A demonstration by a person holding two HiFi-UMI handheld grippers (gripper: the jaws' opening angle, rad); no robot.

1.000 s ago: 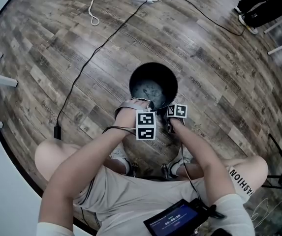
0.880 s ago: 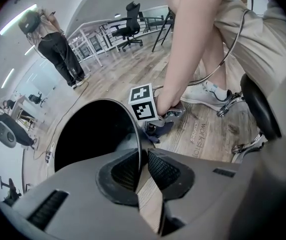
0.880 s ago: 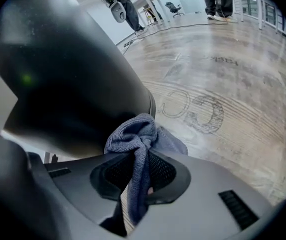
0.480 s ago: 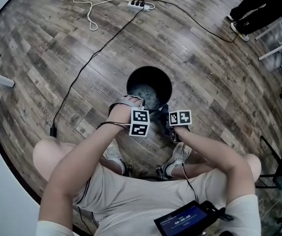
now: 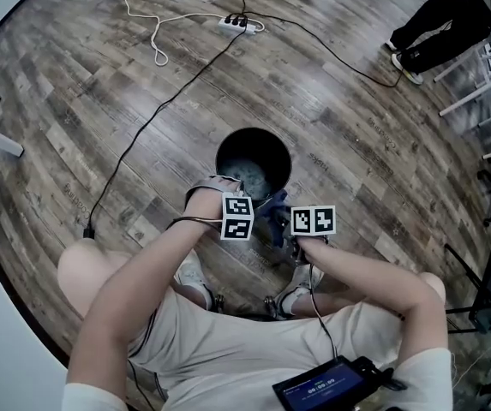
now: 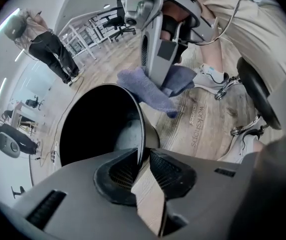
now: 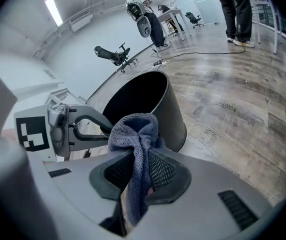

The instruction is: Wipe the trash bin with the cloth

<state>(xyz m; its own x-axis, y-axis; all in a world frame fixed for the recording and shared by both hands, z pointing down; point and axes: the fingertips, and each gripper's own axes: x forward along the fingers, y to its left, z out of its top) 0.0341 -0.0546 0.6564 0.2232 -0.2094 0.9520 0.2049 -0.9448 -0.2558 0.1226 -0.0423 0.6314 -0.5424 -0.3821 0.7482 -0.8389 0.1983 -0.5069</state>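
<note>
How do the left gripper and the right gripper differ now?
The left gripper straddles the rim of the round black trash bin, jaws apart, just closing; the right gripper is shut on the blue-grey cloth. The left gripper is at the bin; the right gripper hangs outside it. Both point downward.

Two grippers. One trash bin (image 5: 253, 130), its rim between the fingers of the left gripper (image 6: 142, 170). One blue cloth (image 7: 135, 134), between the fingers of the right gripper (image 7: 139, 171). One power strip (image 5: 240, 25), well apart from both.

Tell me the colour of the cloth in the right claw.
Greyish blue cloth, shown best in the right gripper view.
</note>
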